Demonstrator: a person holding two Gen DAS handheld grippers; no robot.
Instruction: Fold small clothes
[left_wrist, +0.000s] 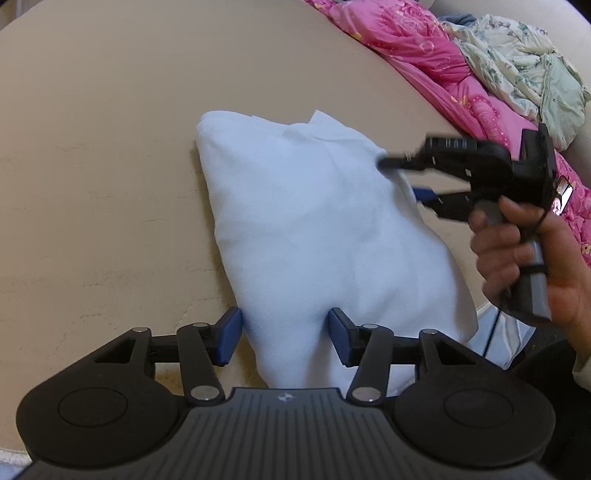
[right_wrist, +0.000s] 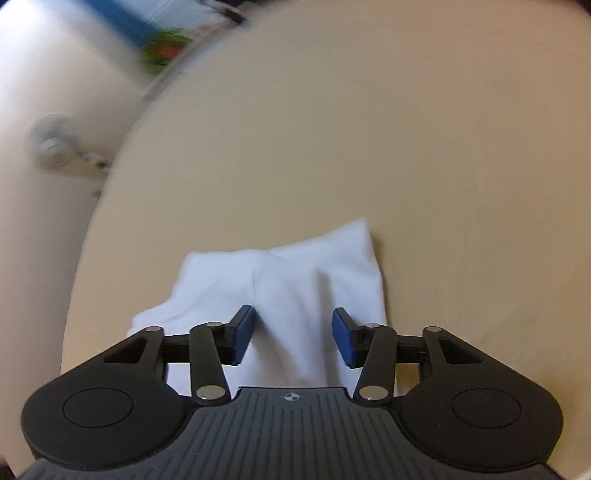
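Observation:
A folded pale blue garment (left_wrist: 317, 229) lies on the beige table (left_wrist: 110, 129). My left gripper (left_wrist: 286, 338) is open, its blue pads on either side of the garment's near edge. My right gripper (left_wrist: 400, 177), held in a hand, is open at the garment's far right edge, one finger over the cloth and one at its side. In the right wrist view the garment (right_wrist: 295, 280) lies between and under the open right gripper (right_wrist: 293, 336). Neither gripper pinches the cloth.
A pink quilt (left_wrist: 443, 66) and a pale green floral cloth (left_wrist: 524, 66) lie at the far right of the table. The table's rounded edge (right_wrist: 110, 177) shows at left in the right wrist view, with a blurred floor beyond it.

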